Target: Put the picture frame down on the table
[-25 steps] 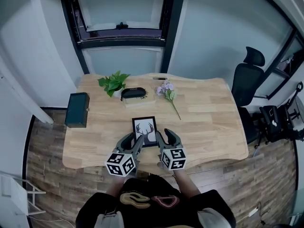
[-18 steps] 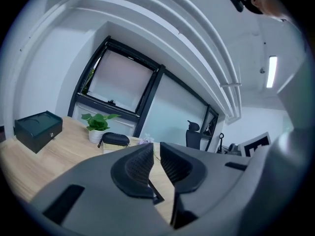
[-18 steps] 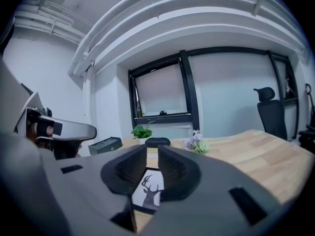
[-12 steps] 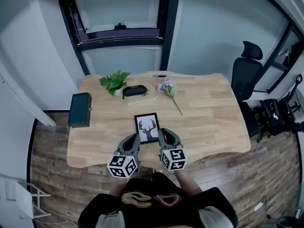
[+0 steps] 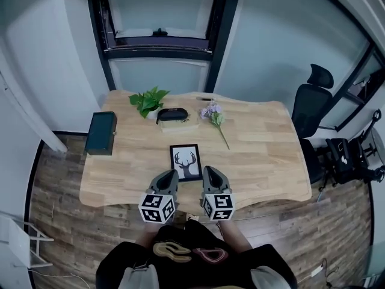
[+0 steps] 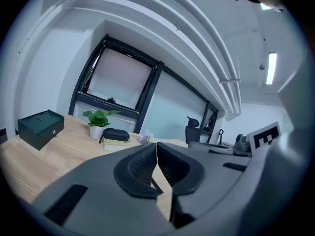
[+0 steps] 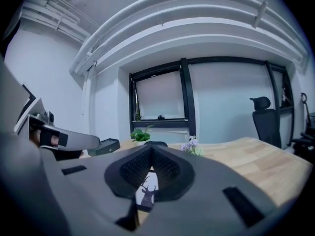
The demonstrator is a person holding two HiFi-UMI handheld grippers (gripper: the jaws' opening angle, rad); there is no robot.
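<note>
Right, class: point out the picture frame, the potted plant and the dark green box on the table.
picture frame point(image 5: 185, 162), head view, on the deer print at its middle.
potted plant point(image 5: 148, 100), head view, on its leaves.
dark green box point(image 5: 100, 132), head view, on its lid.

black-framed deer picture frame point(image 5: 186, 162) lies flat on wooden table point(image 5: 264, 149).

This looks like an office. A big light wooden table point(image 5: 264, 155) stands in a plain room with pale grey walls point(image 5: 283, 35). A black office chair with a headrest point(image 5: 313, 104) is at 2 o'clock, and a tall dark-framed window point(image 5: 162, 17) at 12 o'clock.
</note>
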